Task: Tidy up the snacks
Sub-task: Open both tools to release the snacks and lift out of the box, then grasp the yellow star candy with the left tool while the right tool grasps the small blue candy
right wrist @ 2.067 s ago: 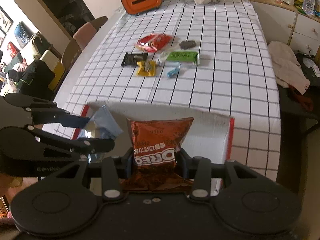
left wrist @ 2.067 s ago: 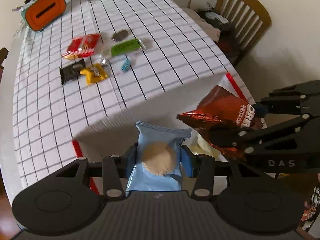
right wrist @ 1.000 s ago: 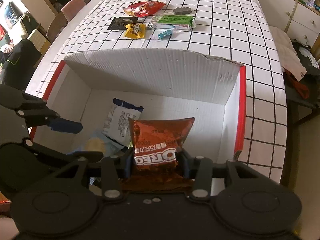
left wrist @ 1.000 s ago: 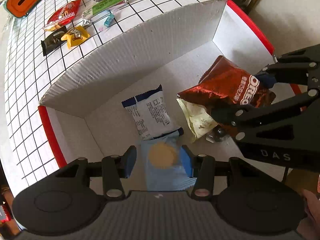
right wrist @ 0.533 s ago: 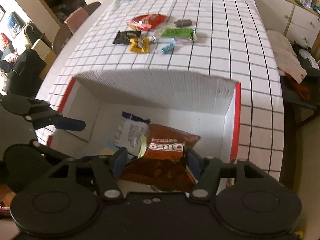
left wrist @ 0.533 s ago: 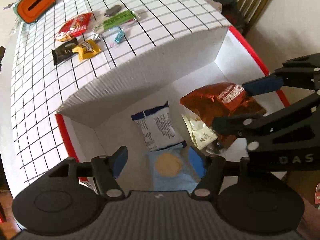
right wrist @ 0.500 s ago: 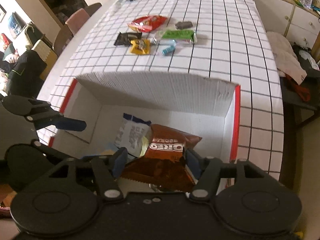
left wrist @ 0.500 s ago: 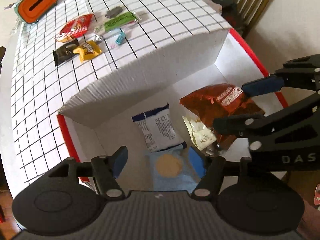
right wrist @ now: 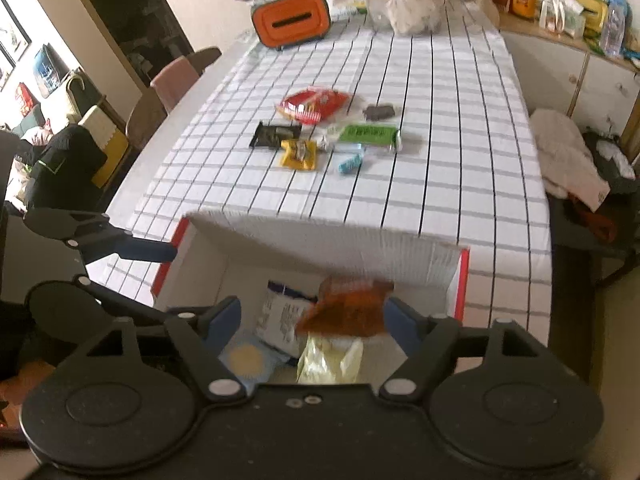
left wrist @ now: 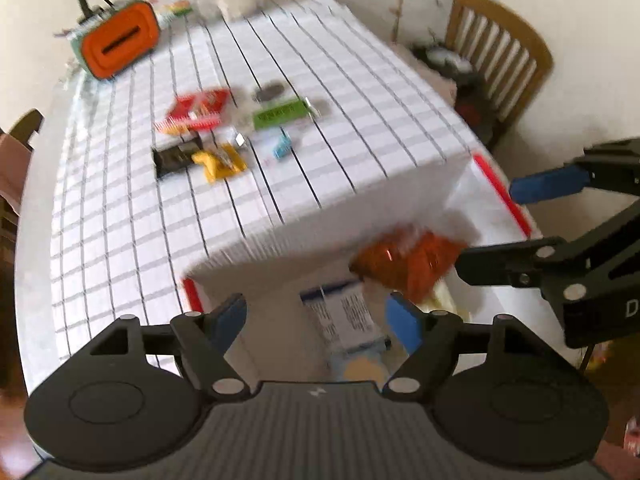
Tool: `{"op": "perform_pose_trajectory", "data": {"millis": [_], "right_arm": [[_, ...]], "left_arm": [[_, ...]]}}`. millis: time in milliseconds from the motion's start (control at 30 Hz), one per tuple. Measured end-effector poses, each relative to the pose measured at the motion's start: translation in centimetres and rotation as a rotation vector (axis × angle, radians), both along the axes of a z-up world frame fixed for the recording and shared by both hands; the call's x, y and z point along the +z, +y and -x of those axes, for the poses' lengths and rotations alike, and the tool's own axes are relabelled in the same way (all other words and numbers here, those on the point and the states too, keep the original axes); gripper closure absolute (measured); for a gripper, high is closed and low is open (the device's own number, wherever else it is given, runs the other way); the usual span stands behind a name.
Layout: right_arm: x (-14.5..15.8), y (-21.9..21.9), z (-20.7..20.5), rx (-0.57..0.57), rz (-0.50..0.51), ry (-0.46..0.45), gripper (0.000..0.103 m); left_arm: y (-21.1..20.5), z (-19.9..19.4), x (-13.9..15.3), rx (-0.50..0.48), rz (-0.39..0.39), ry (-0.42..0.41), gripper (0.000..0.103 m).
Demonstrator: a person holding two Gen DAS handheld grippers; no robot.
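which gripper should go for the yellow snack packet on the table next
Probably left. Both the left gripper and the right gripper are open and empty over the box, but the yellow packet lies toward the left of the pile.

An orange tissue holder (right wrist: 294,20) sits on the checked tablecloth (right wrist: 460,152) near a wooden chair (left wrist: 500,56).

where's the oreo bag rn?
Inside the white box, toward its right half: the Oreo bag lies over a pale yellow packet, right of the white-and-blue packet. Neither gripper holds it.
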State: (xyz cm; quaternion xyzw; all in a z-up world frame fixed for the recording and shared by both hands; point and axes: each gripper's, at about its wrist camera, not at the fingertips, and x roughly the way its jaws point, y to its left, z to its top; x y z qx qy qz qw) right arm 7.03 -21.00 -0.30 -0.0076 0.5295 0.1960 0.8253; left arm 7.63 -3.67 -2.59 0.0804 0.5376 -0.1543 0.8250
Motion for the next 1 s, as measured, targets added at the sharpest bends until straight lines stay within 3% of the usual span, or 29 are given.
{"op": "perform_pose_trajectory", "data": {"millis": [233, 400, 600, 767, 1000], "right_arm": [[1.3, 0.3, -2.1, 0.012, 0.009, -0.032, 0.016], [2.4, 0.4, -4.8, 0.031, 0.017, -0.061, 0.016], [3.0, 0.4, -9.2, 0.027, 0.014, -0.066, 0.016], [1.3, 1.3, -13.0, -0.002, 0.036, -0.013, 0.016], [-3.7, 3.0, -18.0, -0.048, 0.049, 0.102, 0.016]], "left_arm": [[1.7, -1.7, 2.5, 0.045, 0.056, -0.104, 0.019], [2.4, -3.7, 3.0, 0.075, 0.022, -0.163, 0.019], [3.2, -6.8, 2.8, 0.120, -0.013, -0.174, 0.019], [4.0, -9.8, 1.7, 0.172, -0.045, -0.159, 0.019], [5.3, -14.0, -1.3, 0.264, -0.094, -0.114, 0.019]]}}
